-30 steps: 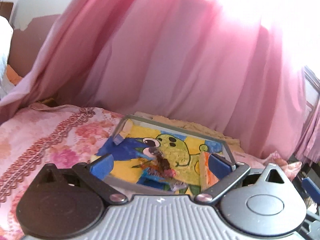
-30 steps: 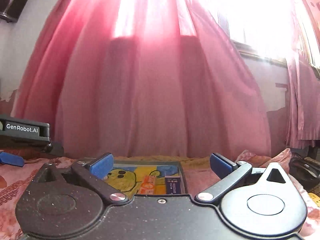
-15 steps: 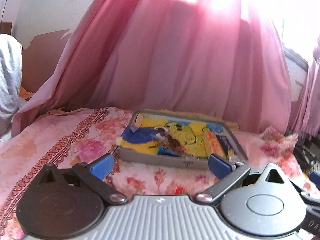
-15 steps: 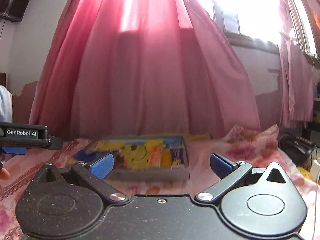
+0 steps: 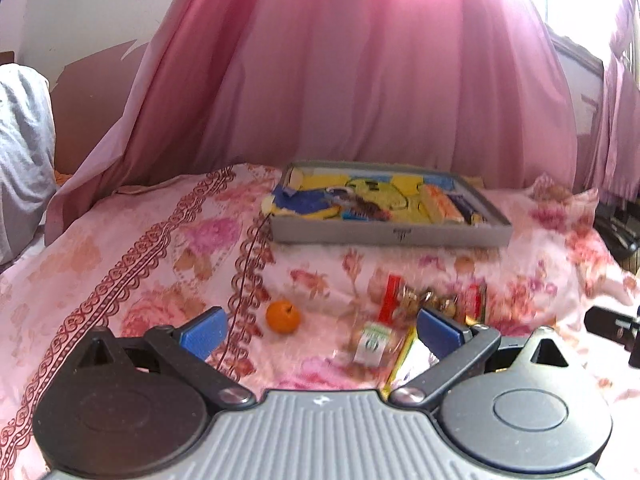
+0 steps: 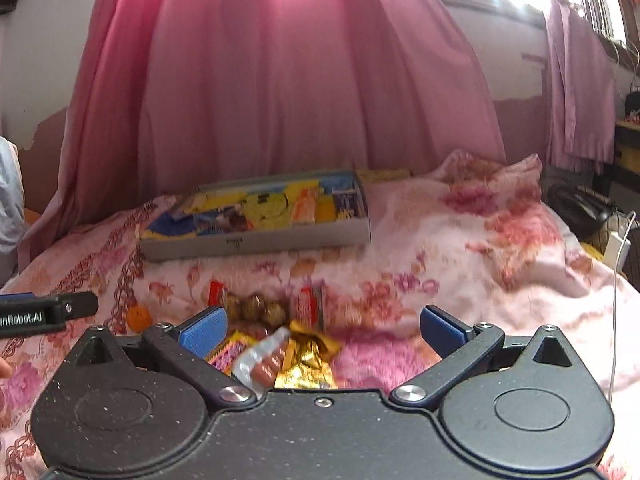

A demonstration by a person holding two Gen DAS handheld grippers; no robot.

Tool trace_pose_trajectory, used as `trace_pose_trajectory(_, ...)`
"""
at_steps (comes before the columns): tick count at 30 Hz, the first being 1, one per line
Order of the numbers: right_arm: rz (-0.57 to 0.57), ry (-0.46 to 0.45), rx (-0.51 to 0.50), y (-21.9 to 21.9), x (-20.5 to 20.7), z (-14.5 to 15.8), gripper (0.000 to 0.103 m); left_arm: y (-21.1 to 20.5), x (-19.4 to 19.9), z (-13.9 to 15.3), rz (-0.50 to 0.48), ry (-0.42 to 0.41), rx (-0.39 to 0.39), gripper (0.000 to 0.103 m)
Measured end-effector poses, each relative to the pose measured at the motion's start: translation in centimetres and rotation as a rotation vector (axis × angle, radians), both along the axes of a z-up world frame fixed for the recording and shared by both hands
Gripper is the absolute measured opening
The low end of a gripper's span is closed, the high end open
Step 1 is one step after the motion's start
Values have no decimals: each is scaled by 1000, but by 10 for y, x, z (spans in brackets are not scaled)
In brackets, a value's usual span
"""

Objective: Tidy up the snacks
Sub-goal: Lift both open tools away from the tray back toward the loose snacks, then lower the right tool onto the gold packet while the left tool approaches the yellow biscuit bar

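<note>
Left wrist view: my left tongs (image 5: pixel 320 330) gape empty over loose snacks (image 5: pixel 404 320) lower centre, tray (image 5: pixel 392 236) beyond. Right wrist view: right tongs (image 6: pixel 322 326) also wide, empty; next I pick the gold wrapper (image 6: pixel 308 360)

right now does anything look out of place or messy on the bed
Yes. A loose pile of snacks lies scattered on the floral bedspread in front of the grey tray instead of inside it, and a small orange fruit sits apart to the left. Both grippers are open and empty.
</note>
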State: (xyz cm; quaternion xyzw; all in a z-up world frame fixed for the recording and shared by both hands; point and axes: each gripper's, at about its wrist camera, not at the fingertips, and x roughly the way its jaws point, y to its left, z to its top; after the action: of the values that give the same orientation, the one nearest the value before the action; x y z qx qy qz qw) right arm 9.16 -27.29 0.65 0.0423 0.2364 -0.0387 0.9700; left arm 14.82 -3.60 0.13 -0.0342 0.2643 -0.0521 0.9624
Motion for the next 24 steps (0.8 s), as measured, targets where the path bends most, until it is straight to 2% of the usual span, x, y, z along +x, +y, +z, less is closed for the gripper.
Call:
trace_pose_trajectory(12,2,194,-12,4,19,-26,102,-7,-2,-38,-94,133,84,103)
trace_pose_trajectory(24,28,295,-32,10,35,-41,102,-14,10,-51,-128,183,119,103)
